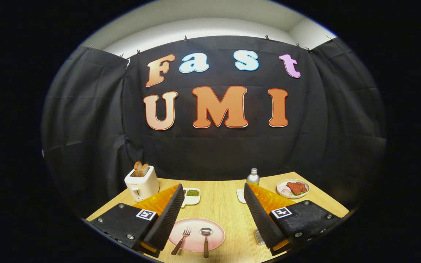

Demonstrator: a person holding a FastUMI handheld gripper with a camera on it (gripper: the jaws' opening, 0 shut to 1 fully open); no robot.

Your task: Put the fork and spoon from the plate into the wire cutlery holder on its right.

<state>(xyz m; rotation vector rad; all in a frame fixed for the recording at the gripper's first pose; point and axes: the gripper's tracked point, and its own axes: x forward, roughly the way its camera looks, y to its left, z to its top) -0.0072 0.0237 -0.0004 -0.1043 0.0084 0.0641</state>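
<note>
A pale wood-grain table stands against the booth's black cloth wall. Above the table the gripper is held clear of the surface with its two fingers spread wide apart, nothing between them but open air; each finger carries a ribbed inner pad. Below the gap between the fingers lies a round, flat pink plate, partly hidden under the left finger. Beyond the left finger a cream-coloured toaster stands with two brown bread slices upright in its slots. Beyond the right finger, towards the table's far corner, sits a small round dish of red and white food. Just past the left fingertip is a small white rectangular tray holding something green, and past the right fingertip a metallic bottle with a silver cap stands upright beside a bit of white dishware. On the pink plate lie a metal fork with a dark wooden handle and, just beside it, apart, a metal spoon with a matching handle, heads pointing away from the gripper. The wire cutlery holder peeks out right of the plate, mostly covered by the right finger.
</note>
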